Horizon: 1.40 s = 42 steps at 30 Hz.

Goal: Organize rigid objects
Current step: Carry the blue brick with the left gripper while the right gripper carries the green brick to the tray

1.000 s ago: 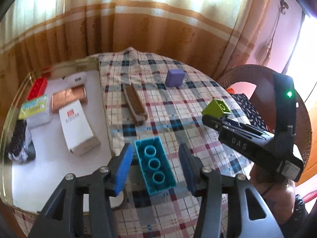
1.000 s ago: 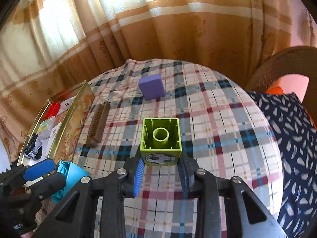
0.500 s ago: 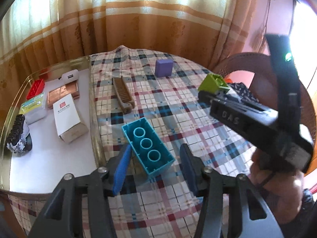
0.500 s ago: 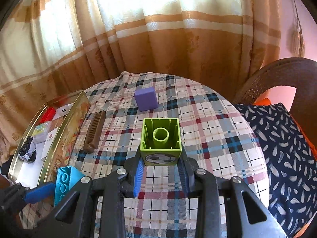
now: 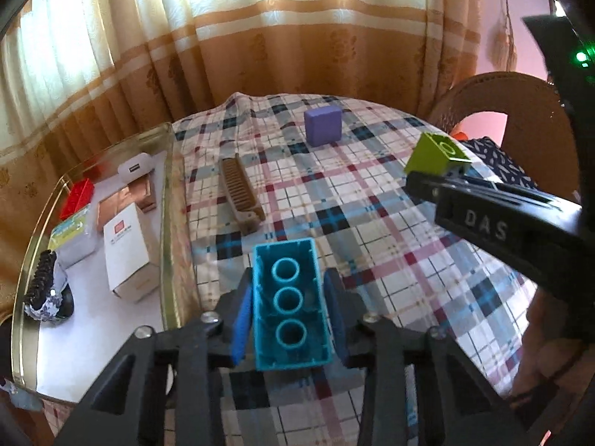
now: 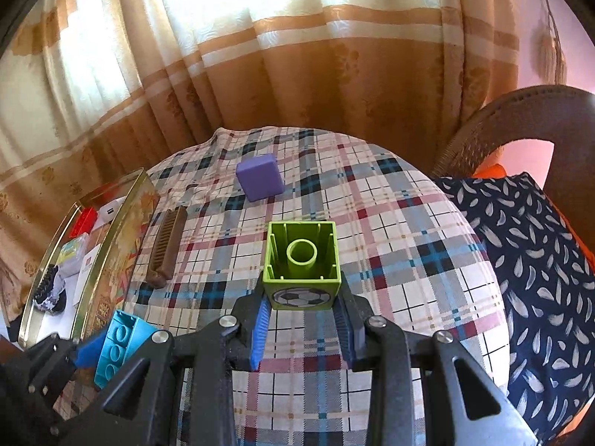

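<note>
Hand-held gripper (image 5: 288,312), plaid tablecloth (image 5: 372,204), striped curtains (image 5: 260,37)

Daylight enters from behind the curtain (image 5: 282,37), which is overexposed to near white along its upper part in both views. The plaid tablecloth (image 6: 372,223) is evenly lit, with soft, short shadows beneath the objects. The tray rim (image 5: 167,200) shows a mild glare. Fisheye distortion bends the scene strongly toward the edges, and dark vignetting fills the corners. The centre is acceptably sharp; the near black tool body (image 5: 502,223) at right is slightly blurred.
</note>
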### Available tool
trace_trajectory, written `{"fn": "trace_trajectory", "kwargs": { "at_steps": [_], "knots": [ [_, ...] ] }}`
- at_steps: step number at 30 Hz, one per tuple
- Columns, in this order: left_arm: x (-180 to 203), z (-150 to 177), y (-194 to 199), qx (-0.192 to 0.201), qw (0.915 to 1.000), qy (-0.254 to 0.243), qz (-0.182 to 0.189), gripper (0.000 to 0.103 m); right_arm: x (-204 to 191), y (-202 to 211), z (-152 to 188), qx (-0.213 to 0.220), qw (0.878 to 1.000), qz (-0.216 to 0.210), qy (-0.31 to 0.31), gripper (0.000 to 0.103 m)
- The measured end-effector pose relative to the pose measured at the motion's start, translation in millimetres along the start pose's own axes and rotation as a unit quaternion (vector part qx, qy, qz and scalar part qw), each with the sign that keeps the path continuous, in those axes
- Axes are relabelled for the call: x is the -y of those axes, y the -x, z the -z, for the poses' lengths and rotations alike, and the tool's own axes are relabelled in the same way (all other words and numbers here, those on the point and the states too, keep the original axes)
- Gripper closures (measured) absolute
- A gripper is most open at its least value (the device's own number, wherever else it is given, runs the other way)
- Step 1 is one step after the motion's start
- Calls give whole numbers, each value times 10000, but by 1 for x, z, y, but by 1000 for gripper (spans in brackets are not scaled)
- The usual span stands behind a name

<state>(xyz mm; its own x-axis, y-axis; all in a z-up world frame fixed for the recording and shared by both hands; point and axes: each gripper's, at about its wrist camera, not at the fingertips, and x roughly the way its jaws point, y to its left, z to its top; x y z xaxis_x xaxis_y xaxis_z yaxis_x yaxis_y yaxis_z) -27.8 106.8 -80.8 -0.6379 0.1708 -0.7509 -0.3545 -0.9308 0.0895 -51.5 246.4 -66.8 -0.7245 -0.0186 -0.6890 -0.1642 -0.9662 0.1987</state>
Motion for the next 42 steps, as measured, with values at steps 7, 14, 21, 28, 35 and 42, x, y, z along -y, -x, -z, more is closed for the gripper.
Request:
{"fn": "trace_trajectory", "kwargs": {
  "at_steps": [7, 14, 21, 28, 35, 42],
  "knots": [
    [37, 5, 8, 302, 9917, -936, -827, 72, 1, 2, 0, 15, 10000, -9, -41, 69],
    [41, 2, -6, -61, 9907, -892, -1029, 72, 14, -1, 0, -86, 9990, -204, -390, 69],
    [25, -4, -15, -268, 9977, -381, -501, 73, 20, -10, 0, -256, 9981, -166, -539, 69],
    [0, -1, 8, 89, 9944, 374, 986, 73, 15, 9, 1, 236, 9988, -128, -407, 69],
    [-23, -10, 52, 826, 9844, 614, 1428, 73, 3, 28, 1, 749, 9971, -55, -105, 69],
    [-44, -9, 70, 1010, 9817, 803, 1401, 73, -7, 35, 1, 899, 9959, 63, 109, 69]
  ]
}}
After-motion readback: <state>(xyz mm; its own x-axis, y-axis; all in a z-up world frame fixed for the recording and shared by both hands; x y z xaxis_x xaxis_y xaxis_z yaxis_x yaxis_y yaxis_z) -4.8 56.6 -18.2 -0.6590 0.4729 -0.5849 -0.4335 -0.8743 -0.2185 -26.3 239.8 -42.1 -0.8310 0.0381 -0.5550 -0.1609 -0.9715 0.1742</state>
